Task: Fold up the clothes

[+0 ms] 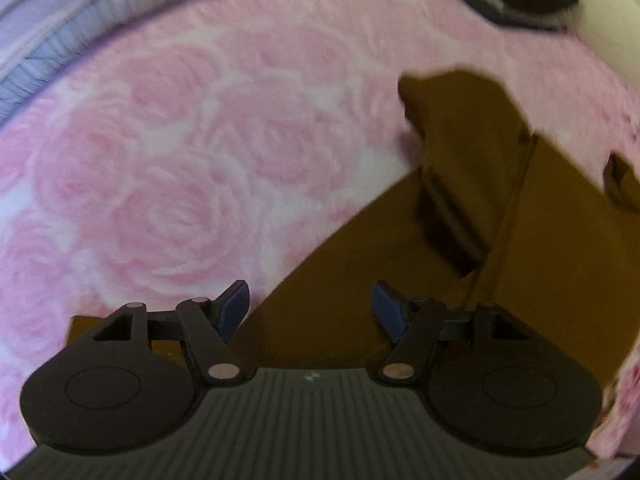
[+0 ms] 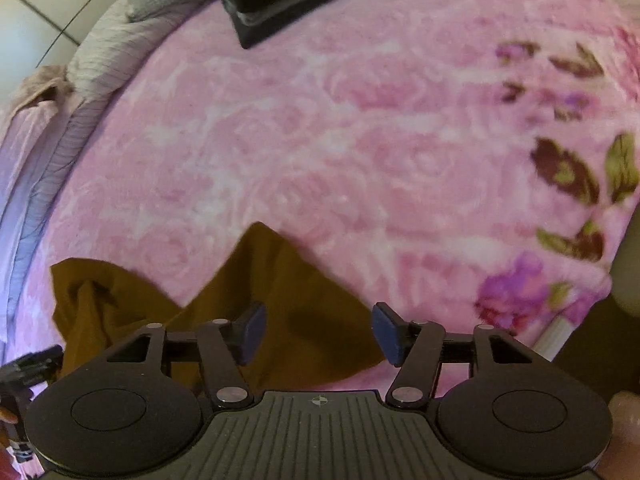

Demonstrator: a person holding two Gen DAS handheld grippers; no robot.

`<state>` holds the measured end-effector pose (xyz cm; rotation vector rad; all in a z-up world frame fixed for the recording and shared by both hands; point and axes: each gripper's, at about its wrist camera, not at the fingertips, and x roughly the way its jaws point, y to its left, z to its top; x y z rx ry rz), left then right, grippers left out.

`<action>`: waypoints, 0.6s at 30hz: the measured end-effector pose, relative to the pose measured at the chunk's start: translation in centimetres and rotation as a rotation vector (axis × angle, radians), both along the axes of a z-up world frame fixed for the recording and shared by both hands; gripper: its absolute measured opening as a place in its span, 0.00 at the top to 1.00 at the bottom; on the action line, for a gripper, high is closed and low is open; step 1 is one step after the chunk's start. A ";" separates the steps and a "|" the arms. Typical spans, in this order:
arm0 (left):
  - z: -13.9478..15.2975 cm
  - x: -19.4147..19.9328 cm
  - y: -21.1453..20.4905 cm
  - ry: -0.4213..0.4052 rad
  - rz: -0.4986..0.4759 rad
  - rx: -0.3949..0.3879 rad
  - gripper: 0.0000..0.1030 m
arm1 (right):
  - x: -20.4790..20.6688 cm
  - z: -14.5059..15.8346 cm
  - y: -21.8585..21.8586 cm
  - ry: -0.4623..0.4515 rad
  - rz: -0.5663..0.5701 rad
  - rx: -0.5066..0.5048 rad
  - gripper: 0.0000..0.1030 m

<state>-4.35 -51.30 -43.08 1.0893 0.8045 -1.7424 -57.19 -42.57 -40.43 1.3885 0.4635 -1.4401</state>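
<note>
- Your left gripper (image 1: 310, 306) hangs with jaws apart over the mustard garment (image 1: 500, 240).
- Your right gripper (image 2: 319, 330) stands parted too, clamping nothing, above the pink rose blanket (image 2: 320, 140).

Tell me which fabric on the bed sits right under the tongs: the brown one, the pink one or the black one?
The brown garment, plain mustard-brown, spread beneath both open tongs; the black item lies far off.
</note>
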 end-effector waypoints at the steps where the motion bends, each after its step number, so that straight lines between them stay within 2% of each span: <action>1: -0.8 0.2 -0.1 -0.003 -0.014 0.017 0.38 | -0.1 -0.5 0.1 -0.005 -0.017 0.008 0.45; 2: -1.2 0.2 0.1 0.008 -0.026 0.004 0.42 | -0.2 -0.8 0.2 -0.011 -0.035 0.012 0.45; 3: -1.2 0.3 0.3 0.027 -0.040 -0.008 0.55 | -0.2 -1.2 0.3 -0.021 -0.051 0.014 0.45; 4: -1.1 0.3 0.7 0.046 -0.058 -0.019 0.62 | -0.3 -1.5 0.4 -0.031 -0.063 0.013 0.45; 5: -1.0 0.3 1.1 0.061 -0.074 -0.030 0.85 | -0.2 -1.6 0.5 -0.039 -0.071 0.008 0.45; 6: -0.8 0.4 1.6 0.075 -0.084 -0.035 0.98 | -0.1 -1.7 0.6 -0.046 -0.075 -0.001 0.45; 8: -0.3 0.7 2.9 0.079 -0.081 -0.067 0.98 | 0.4 -1.6 0.7 -0.070 -0.069 -0.049 0.45; 9: 0.3 1.1 3.6 0.084 -0.066 -0.086 0.98 | 0.9 -1.5 0.6 -0.086 -0.055 -0.079 0.56; 10: 1.0 1.8 4.2 0.091 -0.041 -0.108 0.98 | 1.4 -1.5 0.3 -0.100 -0.030 -0.096 0.72; 11: 1.9 2.8 5.0 0.103 0.006 -0.139 0.98 | 2.2 -1.4 -0.2 -0.102 0.012 -0.092 1.00; 14: 5.8 7.9 7.3 0.140 0.207 -0.243 0.98 | 5.2 0.1 -1.8 -0.025 0.140 -0.153 1.00; 18: 11.1 13.9 9.9 0.085 0.344 -0.348 0.98 | 8.3 3.3 -4.8 -0.056 0.194 -0.310 1.00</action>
